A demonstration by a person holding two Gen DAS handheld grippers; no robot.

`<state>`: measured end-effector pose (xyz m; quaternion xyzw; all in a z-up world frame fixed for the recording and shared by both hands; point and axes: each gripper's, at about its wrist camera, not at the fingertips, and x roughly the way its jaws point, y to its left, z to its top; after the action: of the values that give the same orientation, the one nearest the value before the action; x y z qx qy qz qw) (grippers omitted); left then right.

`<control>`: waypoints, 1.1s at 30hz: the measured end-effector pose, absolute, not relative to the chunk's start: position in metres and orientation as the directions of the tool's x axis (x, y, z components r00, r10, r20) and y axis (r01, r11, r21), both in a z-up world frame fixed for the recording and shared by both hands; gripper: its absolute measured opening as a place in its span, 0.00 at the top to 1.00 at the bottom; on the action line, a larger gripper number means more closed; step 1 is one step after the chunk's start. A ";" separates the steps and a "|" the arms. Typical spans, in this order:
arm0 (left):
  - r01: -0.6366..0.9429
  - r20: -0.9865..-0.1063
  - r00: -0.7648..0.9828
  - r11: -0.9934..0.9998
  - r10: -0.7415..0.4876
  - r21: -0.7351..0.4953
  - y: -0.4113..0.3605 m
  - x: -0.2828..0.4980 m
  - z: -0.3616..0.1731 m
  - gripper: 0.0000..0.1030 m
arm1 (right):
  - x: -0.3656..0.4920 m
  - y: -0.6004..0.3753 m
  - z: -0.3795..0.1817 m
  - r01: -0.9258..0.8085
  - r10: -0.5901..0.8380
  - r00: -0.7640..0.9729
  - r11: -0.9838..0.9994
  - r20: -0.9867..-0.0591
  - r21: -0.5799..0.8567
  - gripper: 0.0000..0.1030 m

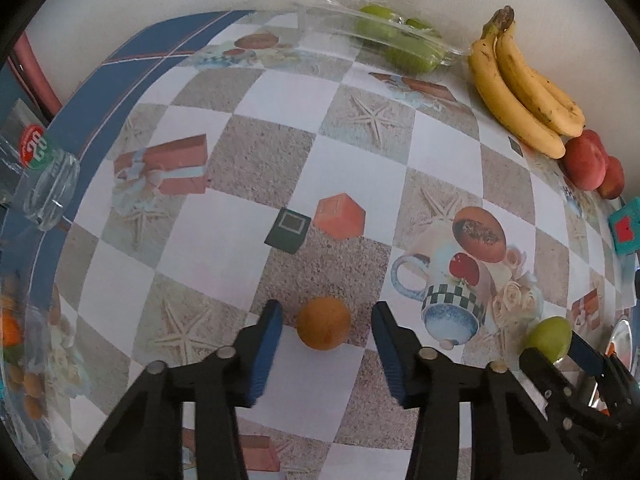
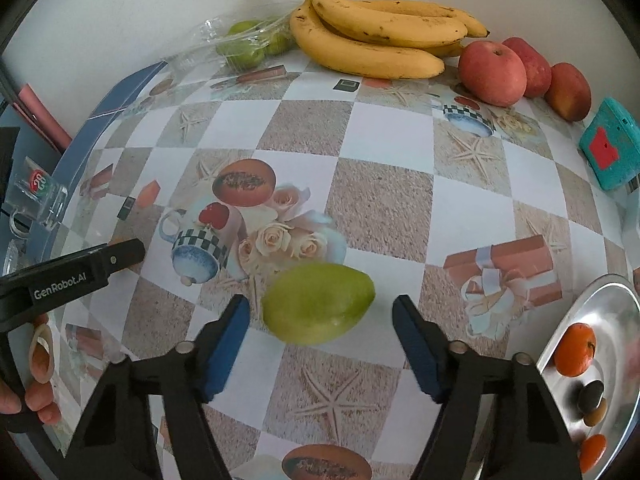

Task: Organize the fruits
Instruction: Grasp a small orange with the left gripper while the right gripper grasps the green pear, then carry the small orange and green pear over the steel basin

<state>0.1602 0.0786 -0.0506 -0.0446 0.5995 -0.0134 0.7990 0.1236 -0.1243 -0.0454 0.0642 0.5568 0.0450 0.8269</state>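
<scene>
A small orange fruit [image 1: 324, 322] lies on the patterned tablecloth between the open fingers of my left gripper [image 1: 326, 344], apart from both pads. A green mango-like fruit [image 2: 318, 308] lies between the open fingers of my right gripper [image 2: 320, 334], untouched; it also shows in the left wrist view [image 1: 548, 338]. The right gripper [image 1: 560, 354] shows at lower right of the left wrist view. Bananas [image 2: 376, 36], red apples [image 2: 492, 72] and bagged green fruits [image 2: 244, 46] sit along the back wall.
A metal plate [image 2: 608, 304] at right holds oranges [image 2: 574, 348] and small dark fruits. A teal box [image 2: 610, 148] sits at right. A glass ashtray [image 1: 50, 192] and a clear bowl with fruit [image 1: 24, 360] are at left. The left gripper's body [image 2: 72, 276] is at left.
</scene>
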 end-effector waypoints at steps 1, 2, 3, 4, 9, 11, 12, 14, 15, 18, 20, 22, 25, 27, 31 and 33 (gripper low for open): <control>-0.035 -0.957 0.280 0.995 -0.078 -0.091 0.079 0.160 -0.050 0.59 | 0.124 -0.124 -0.045 -0.005 0.148 0.377 0.987 -0.914 0.158 0.42; -0.038 -0.957 0.279 0.995 -0.083 -0.097 0.079 0.159 -0.051 0.59 | 0.124 -0.124 -0.045 -0.006 0.149 0.377 0.987 -0.914 0.158 0.43; -0.037 -0.957 0.279 0.995 -0.082 -0.096 0.079 0.159 -0.051 0.62 | 0.123 -0.124 -0.045 -0.007 0.151 0.378 0.987 -0.914 0.160 0.44; -0.036 -0.957 0.278 0.995 -0.078 -0.091 0.078 0.158 -0.051 0.68 | 0.123 -0.124 -0.044 -0.008 0.150 0.379 0.987 -0.913 0.159 0.45; -0.043 -0.957 0.280 0.995 -0.076 -0.092 0.077 0.158 -0.051 0.73 | 0.123 -0.124 -0.044 -0.009 0.150 0.382 0.987 -0.912 0.159 0.45; -0.051 -0.956 0.280 0.994 -0.081 -0.099 0.079 0.158 -0.050 0.73 | 0.122 -0.125 -0.044 -0.006 0.154 0.383 0.986 -0.911 0.164 0.45; -0.054 -0.956 0.280 0.993 -0.083 -0.102 0.080 0.157 -0.050 0.73 | 0.122 -0.125 -0.044 -0.005 0.154 0.383 0.986 -0.911 0.164 0.45; -0.060 -0.956 0.280 0.993 -0.085 -0.106 0.082 0.158 -0.050 0.73 | 0.121 -0.124 -0.043 -0.006 0.152 0.383 0.987 -0.911 0.162 0.45; -0.063 -0.956 0.280 0.992 -0.086 -0.107 0.082 0.157 -0.050 0.73 | 0.120 -0.125 -0.043 -0.006 0.152 0.383 0.987 -0.911 0.161 0.45; -0.062 -0.956 0.279 0.991 -0.096 -0.117 0.083 0.158 -0.050 0.73 | 0.118 -0.125 -0.042 -0.002 0.149 0.383 0.987 -0.911 0.161 0.45; -0.061 -0.955 0.279 0.991 -0.100 -0.122 0.083 0.156 -0.049 0.73 | 0.116 -0.126 -0.040 0.001 0.148 0.386 0.987 -0.910 0.160 0.45; -0.055 -0.954 0.284 0.992 -0.096 -0.116 0.082 0.155 -0.047 0.73 | 0.115 -0.127 -0.038 0.003 0.148 0.391 0.987 -0.909 0.162 0.45; -0.044 -0.951 0.294 0.992 -0.098 -0.116 0.077 0.155 -0.040 0.73 | 0.112 -0.129 -0.034 0.011 0.154 0.397 0.985 -0.905 0.172 0.45; -0.038 -0.948 0.301 0.992 -0.107 -0.124 0.074 0.156 -0.036 0.73 | 0.110 -0.129 -0.031 0.010 0.148 0.398 0.986 -0.905 0.166 0.45; -0.026 -0.944 0.313 0.992 -0.107 -0.121 0.068 0.155 -0.028 0.73 | 0.105 -0.128 -0.025 0.010 0.139 0.403 0.988 -0.904 0.157 0.45; -0.021 -0.942 0.318 0.993 -0.105 -0.118 0.065 0.154 -0.025 0.73 | 0.102 -0.130 -0.021 0.020 0.142 0.406 0.986 -0.903 0.164 0.45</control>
<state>0.1542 0.0648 -0.0247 -0.0542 0.5834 -0.0260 0.8100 0.1017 -0.1304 -0.0207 0.0745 0.5435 0.0365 0.8353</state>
